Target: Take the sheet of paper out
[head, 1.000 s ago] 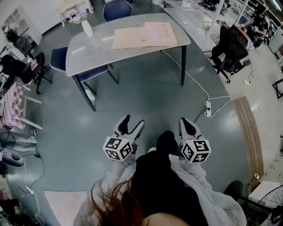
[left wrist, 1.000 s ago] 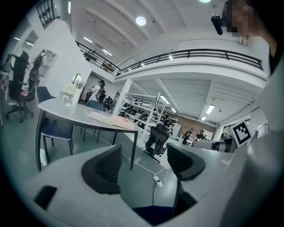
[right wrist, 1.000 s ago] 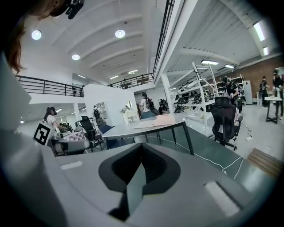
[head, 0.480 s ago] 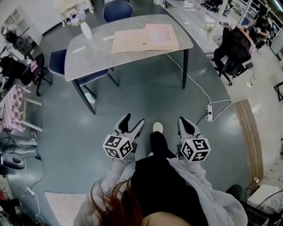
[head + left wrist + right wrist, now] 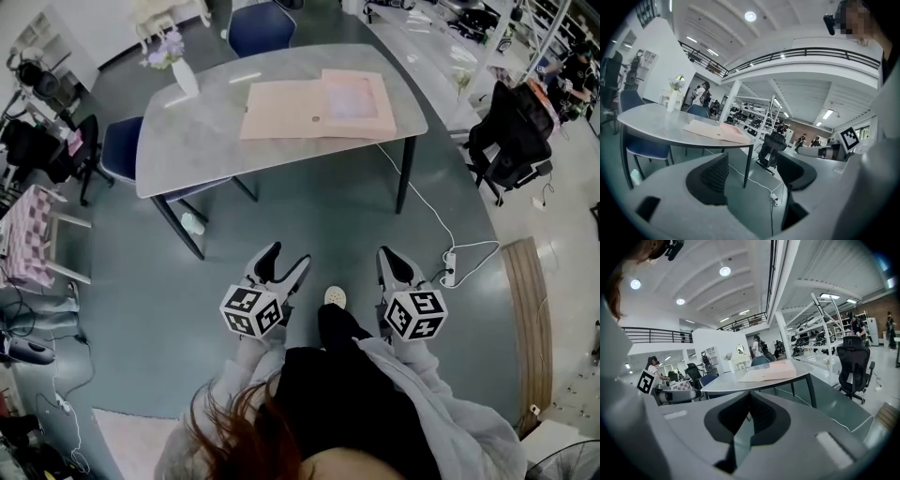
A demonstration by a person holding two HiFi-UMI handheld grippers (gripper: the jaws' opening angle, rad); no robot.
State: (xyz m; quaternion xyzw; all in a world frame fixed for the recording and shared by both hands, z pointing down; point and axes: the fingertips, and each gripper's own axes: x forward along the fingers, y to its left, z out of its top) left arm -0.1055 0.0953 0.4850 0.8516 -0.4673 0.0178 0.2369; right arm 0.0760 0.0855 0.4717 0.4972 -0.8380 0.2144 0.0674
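Observation:
A flat peach folder [image 5: 281,117] lies on the grey table [image 5: 187,131], with a pink sheet-like part [image 5: 354,98] at its right end. Both grippers hang low over the floor, well short of the table. My left gripper [image 5: 281,262] is open, its jaws wide apart with nothing between them. Jaws pressed together and empty, my right gripper [image 5: 395,264] is shut. In the left gripper view the folder [image 5: 717,131] shows on the table [image 5: 647,124] beyond the left gripper [image 5: 754,168]. The right gripper view has the folder [image 5: 768,372] past the right gripper [image 5: 750,399].
A white vase of flowers [image 5: 185,77] stands at the table's left end. Blue chairs [image 5: 258,23] [image 5: 122,150] sit behind and left of the table. A black office chair [image 5: 511,141] is at the right. A white cable and power strip [image 5: 448,267] lie on the floor.
The table has drawn nearer as the person stepped towards it; a shoe came forward between the grippers. Both grippers keep their pose and jaw states.

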